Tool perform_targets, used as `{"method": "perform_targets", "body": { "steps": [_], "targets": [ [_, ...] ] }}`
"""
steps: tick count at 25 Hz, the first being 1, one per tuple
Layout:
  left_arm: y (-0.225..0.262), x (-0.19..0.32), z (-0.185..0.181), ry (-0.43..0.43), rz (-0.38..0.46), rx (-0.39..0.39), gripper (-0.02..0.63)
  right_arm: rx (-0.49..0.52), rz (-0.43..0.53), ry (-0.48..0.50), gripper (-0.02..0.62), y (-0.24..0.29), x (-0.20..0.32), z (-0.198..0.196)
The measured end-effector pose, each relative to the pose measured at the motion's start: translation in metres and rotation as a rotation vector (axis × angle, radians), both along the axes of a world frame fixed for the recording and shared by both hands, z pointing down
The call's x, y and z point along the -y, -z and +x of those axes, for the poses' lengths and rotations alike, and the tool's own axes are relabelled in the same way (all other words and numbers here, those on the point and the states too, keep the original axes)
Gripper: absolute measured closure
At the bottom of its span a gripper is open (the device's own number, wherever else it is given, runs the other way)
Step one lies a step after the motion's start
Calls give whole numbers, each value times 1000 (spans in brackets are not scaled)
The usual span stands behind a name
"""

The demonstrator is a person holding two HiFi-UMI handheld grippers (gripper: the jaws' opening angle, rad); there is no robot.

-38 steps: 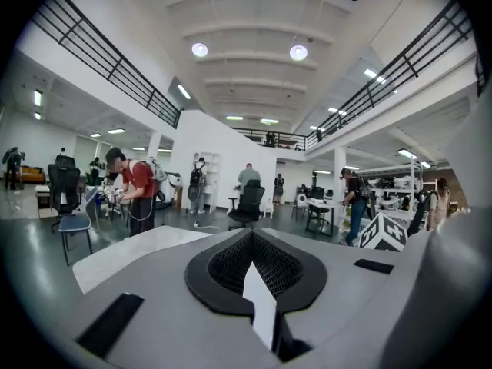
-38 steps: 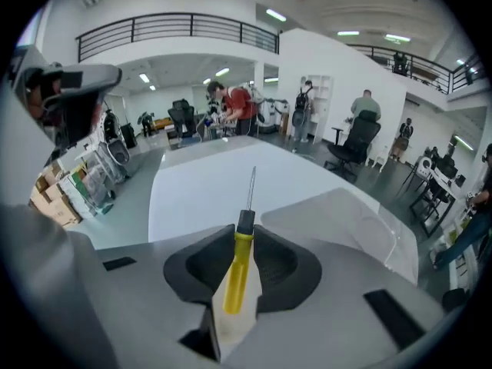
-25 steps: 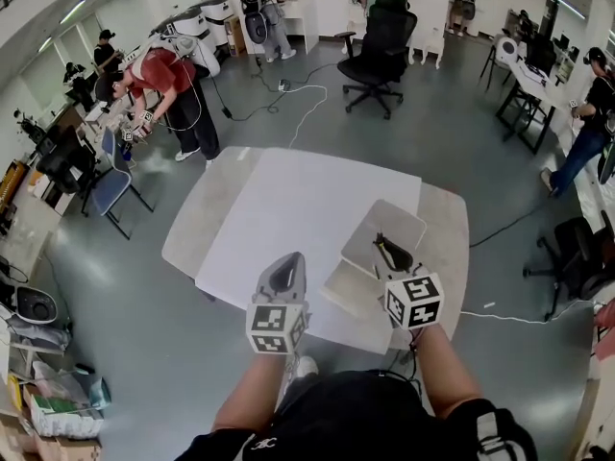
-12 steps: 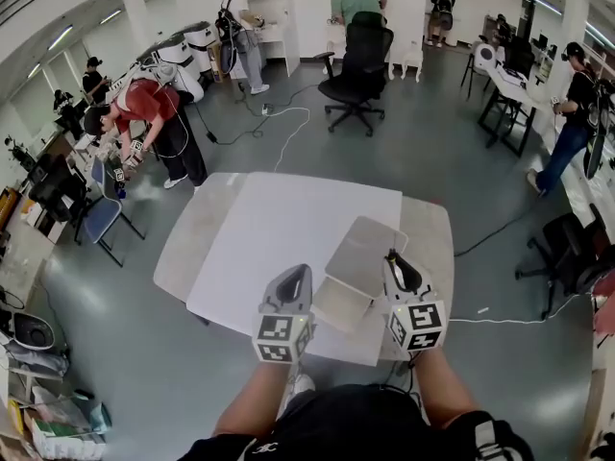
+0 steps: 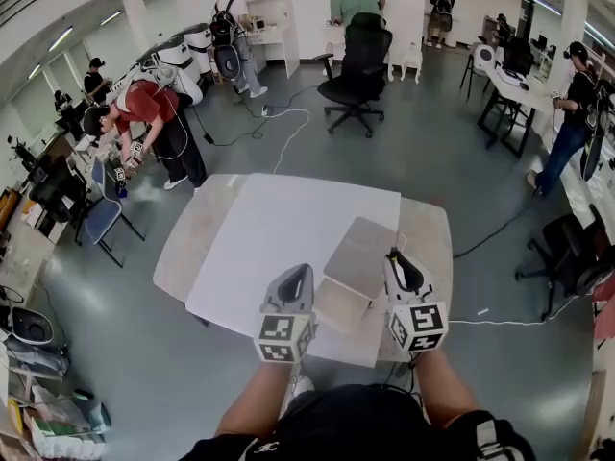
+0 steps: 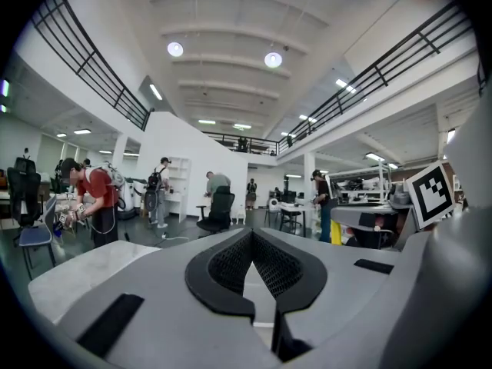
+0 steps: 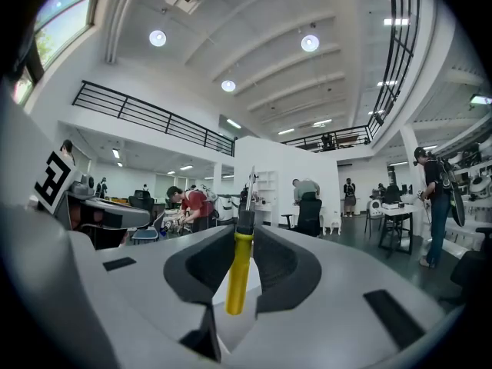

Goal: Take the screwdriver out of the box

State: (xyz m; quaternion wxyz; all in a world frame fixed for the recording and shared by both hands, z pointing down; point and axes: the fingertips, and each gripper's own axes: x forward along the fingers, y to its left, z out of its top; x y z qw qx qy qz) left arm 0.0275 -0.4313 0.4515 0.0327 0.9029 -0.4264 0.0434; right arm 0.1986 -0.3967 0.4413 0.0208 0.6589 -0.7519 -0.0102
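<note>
The right gripper clamps the screwdriver by its smooth yellow handle, thin metal shaft pointing outward, just beside the flat grey box on the white desk. The left gripper has its ribbed black jaws closed on nothing.

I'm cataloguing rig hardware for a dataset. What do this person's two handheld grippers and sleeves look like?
The left gripper and right gripper both have light grey, tapering plastic jaws lined with black textured pads. Each carries a white cube with black square markers at its rear. The person wears a black top, with white stripes on the right sleeve.
</note>
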Motion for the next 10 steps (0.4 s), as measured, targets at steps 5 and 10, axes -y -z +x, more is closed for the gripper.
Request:
{"method": "perform_targets", "body": {
  "steps": [5,10],
  "targets": [
    [-1,0,-2,10,0,0,595,10,-7,19,518,-1,3,-2],
    [1,6,-8,14,4,0,595,-2,0,30,518,3,10,-12]
  ]
}}
